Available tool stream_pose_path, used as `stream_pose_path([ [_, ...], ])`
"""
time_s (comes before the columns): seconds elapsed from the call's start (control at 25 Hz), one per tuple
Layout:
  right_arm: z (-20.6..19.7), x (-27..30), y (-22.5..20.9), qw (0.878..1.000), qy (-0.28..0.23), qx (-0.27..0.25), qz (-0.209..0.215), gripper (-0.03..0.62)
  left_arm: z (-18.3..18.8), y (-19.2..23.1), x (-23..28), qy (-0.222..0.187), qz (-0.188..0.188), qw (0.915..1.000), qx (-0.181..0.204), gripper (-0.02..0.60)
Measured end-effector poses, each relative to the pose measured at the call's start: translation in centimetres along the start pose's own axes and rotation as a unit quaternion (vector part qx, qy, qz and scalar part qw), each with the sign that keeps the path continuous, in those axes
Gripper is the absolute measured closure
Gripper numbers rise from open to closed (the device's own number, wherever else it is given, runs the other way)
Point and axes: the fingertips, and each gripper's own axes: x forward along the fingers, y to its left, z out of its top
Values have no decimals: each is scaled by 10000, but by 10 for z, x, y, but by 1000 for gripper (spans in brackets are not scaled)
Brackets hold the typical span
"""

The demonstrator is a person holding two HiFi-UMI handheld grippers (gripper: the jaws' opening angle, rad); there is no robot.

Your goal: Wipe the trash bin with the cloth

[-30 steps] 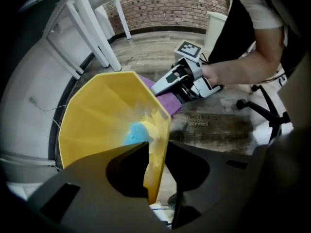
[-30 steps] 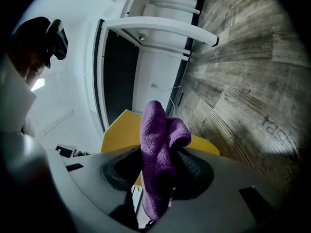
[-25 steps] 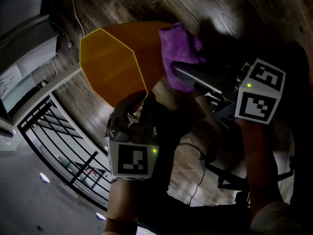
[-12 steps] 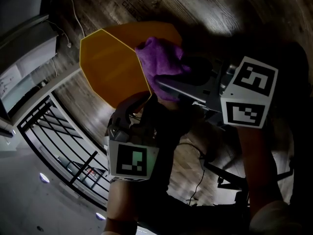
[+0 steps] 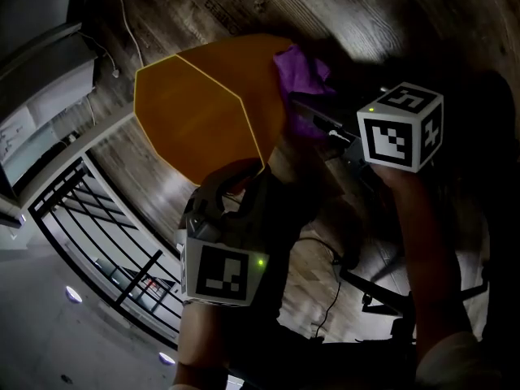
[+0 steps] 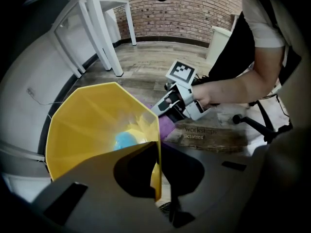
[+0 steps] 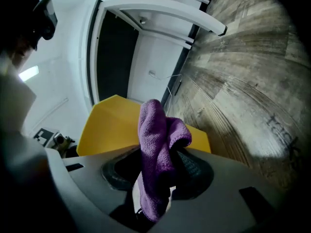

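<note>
The yellow trash bin is seen on the wooden floor. Its thin wall is clamped at the rim between the closed jaws of the left gripper. The purple cloth is pinched in the right gripper and held against the bin's outer side.

Legible print, one item: on the grey-brown wood-pattern floor, left gripper view, a worn printed patch reads "workshop" above "activities".

Partly legible, one item: dark lettering on the same floor, right gripper view, appears to read "track"; reading uncertain.

Coded markings: the white marker cube on the right gripper and the white marker cube on the left gripper carry black square code patterns, without letters or numerals.

Faint print on the floor boards in the head view is too small to read.
</note>
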Motion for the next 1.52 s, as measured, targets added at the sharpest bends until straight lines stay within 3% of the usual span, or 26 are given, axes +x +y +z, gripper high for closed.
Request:
stream_pose_path([
  [0.32,-35,13,-63,9956,393,212,-822,427,-7,-14,1,-85,-224,9996,-171,571],
  [0.88,-85,7,-128,9757,1103,410,-1850,427,-14,-32,-8,-73,-684,9976,116,571],
  [1.28,-81,9,-131,9707,1057,399,-2119,427,-8,-23,-3,-10,-400,9990,-203,571],
  [1.4,-74,5,-124,9734,909,439,-2058,427,1,-16,-3,-73,-244,9991,-331,571],
  [1.52,-64,5,-114,9774,751,448,-1923,427,12,-8,-7,-235,-147,9994,-211,563],
])
